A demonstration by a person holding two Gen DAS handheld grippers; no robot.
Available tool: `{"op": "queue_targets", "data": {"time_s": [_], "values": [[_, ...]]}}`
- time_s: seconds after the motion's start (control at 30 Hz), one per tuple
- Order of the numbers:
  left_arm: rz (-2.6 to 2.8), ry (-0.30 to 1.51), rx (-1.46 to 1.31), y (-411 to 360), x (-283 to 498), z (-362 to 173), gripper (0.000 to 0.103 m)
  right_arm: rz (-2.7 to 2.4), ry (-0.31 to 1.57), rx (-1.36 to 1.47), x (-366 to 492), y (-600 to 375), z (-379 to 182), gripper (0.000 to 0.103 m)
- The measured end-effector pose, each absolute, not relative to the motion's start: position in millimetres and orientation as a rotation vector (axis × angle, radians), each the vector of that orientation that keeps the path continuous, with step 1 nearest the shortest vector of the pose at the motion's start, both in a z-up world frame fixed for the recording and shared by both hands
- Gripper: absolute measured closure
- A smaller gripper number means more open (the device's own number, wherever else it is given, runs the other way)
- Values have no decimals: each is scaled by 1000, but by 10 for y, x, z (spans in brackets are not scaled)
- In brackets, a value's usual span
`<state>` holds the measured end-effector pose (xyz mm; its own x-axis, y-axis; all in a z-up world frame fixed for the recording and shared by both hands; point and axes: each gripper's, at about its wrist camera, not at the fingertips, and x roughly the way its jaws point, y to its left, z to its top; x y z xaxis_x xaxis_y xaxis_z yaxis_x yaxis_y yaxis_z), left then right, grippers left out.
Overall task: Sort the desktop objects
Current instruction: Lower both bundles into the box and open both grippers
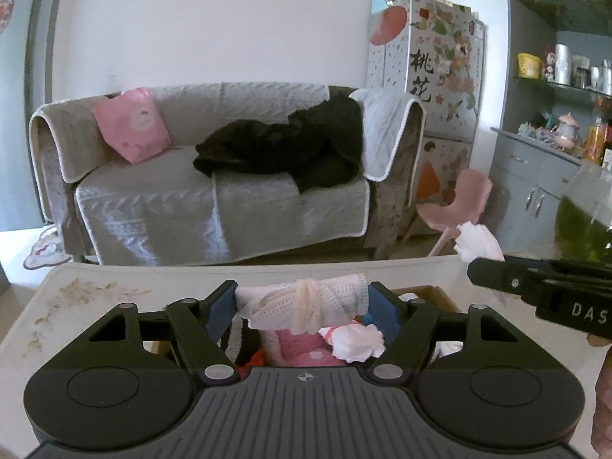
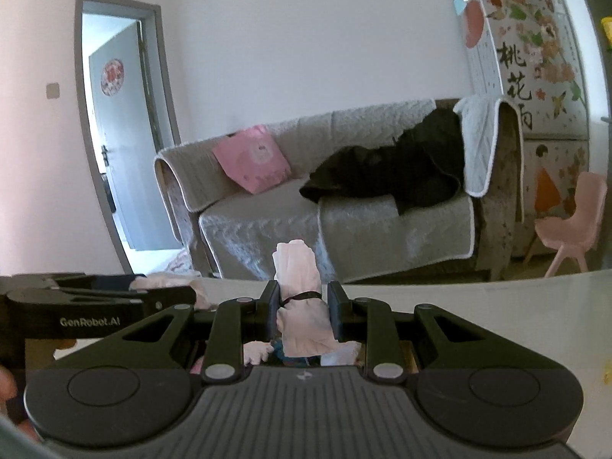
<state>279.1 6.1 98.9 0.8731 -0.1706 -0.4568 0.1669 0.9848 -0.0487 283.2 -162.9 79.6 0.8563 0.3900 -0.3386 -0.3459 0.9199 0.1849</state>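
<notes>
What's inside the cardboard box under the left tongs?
Beneath the left tongs and their rolled white cloth, the cardboard box shows pink fabric and crumpled tissue. The tongs cover the rest.

"GenRobot.AI" in pale letters on the left claw (image 2: 164,296) body, "DAS" on the right claw (image 1: 476,264) body, black characters "桃花" on the flowered cabinet (image 1: 424,72)
</notes>
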Motion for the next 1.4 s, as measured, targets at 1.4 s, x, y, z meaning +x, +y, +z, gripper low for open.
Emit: {"op": "queue_targets", "data": {"time_s": [1.4], "values": [[-166,599,66,-12,2924,555,25,398,533,9,2996,-1381,425,78]]}}
